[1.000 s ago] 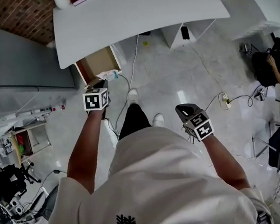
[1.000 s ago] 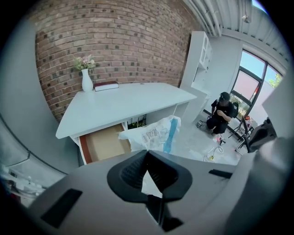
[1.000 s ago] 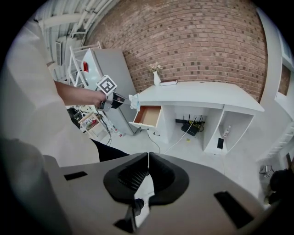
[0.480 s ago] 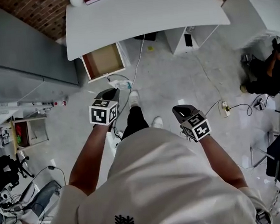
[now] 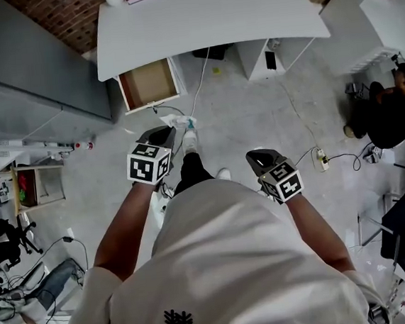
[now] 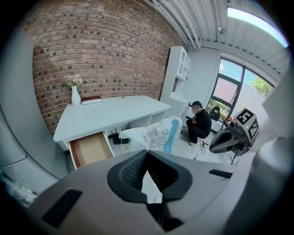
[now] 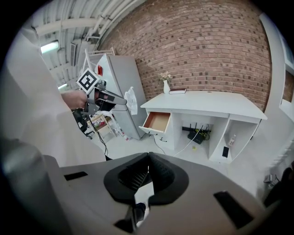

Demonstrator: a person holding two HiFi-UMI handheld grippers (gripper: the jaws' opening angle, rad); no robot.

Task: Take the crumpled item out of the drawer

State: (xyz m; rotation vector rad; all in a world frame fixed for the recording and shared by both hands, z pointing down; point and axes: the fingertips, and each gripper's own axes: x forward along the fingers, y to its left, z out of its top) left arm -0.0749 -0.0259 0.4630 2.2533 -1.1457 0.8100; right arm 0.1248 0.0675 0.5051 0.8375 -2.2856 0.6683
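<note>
Behind my left tongs [image 6: 147, 153], clenched on it, the crumpled bag [image 6: 158, 134] is half hidden; my right tongs [image 7: 148, 156] sit closed.

The left arm [image 5: 123, 229] and right arm [image 5: 317, 231] are reaching forward and down. The left gripper [image 5: 164, 133] is pinching the crumpled item [image 6: 158, 134] at its jaw tips. The right gripper [image 5: 259, 159] is hanging empty, jaws together.
</note>
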